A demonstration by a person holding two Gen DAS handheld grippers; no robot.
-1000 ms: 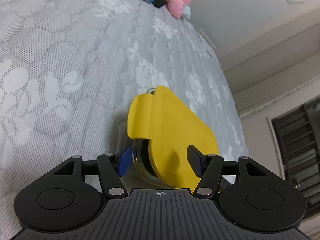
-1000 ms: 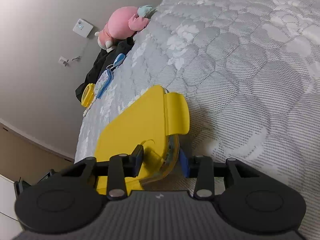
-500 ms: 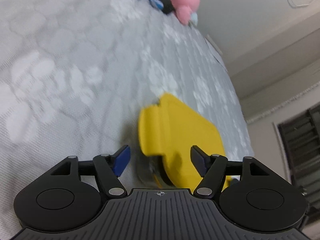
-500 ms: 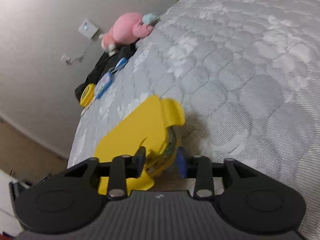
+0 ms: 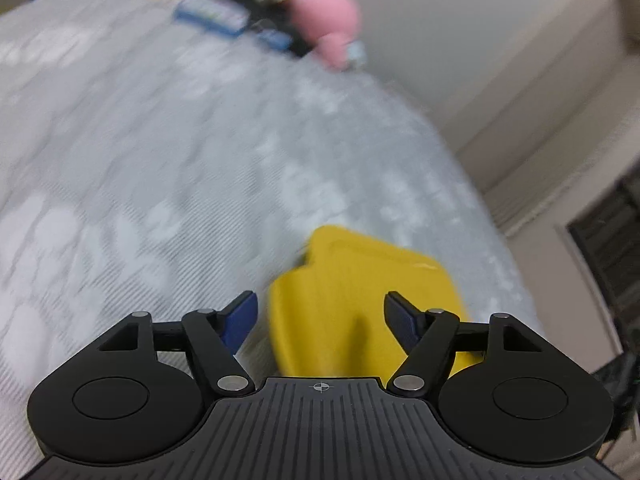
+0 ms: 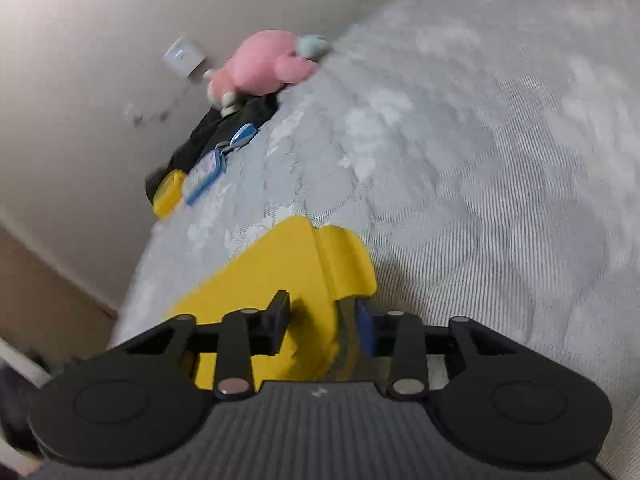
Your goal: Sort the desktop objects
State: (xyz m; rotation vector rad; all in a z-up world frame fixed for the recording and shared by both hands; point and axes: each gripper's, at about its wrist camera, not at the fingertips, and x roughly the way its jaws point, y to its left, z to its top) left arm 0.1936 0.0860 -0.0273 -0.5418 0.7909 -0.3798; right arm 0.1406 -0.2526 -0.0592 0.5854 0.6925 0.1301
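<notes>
- The yellow-lidded container (image 6: 292, 280) is seen lying on the grey quilted mattress (image 6: 500, 168); sorting is judged barely begun.
- The right gripper (image 6: 324, 326) is closed on the container's rim, beside its smooth plastic latch flap.
- The left gripper (image 5: 320, 316) is spread open around the container, not touching.
- Far beyond the container, a soft pink plush toy (image 6: 264, 66) is seen.

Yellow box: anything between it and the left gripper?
Nothing visible. The left gripper is open with the yellow box right between its fingers; the right gripper is clamped on the box's edge.
</notes>
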